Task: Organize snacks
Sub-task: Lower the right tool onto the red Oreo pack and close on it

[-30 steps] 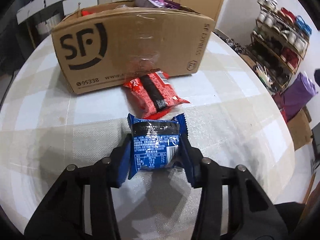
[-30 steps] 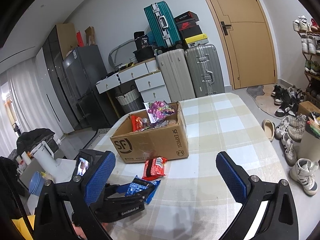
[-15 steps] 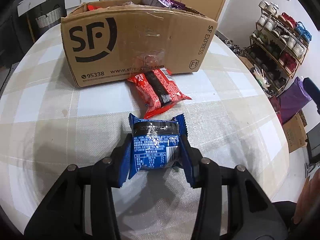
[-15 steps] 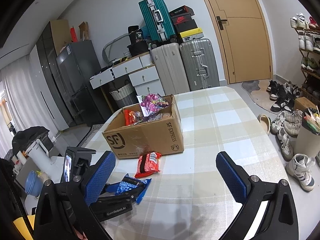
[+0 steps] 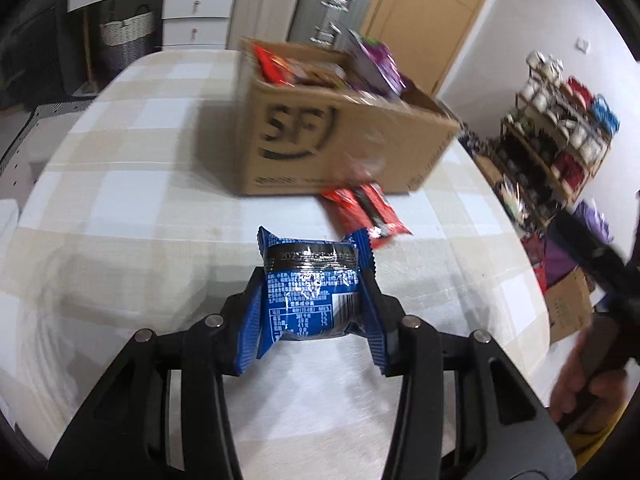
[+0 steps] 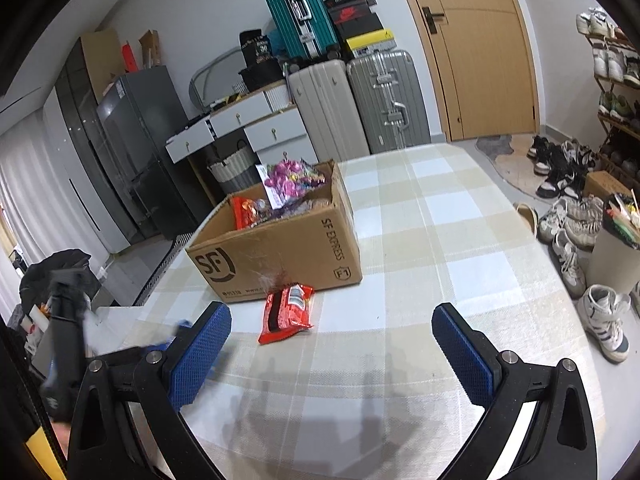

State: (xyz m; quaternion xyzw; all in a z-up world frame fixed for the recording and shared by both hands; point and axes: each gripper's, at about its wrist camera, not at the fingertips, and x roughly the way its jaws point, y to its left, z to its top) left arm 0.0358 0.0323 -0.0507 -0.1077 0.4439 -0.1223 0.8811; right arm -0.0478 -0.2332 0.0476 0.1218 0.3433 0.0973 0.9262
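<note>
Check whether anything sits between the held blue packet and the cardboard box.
Only the red snack packet lies on the table just before the cardboard box. The left gripper holds the blue packet lifted, so it likely passes over.

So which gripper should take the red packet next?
Right. The right gripper is open and empty, with the red packet lying just ahead of it by the cardboard box. The left gripper is shut on the blue packet.

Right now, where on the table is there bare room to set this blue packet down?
The checked tablecloth is bare to the right of the cardboard box, out to the table's edge, and under the open right claw. It is crowded just in front of the box, where the red packet lies. The left claw grips the blue packet.
</note>
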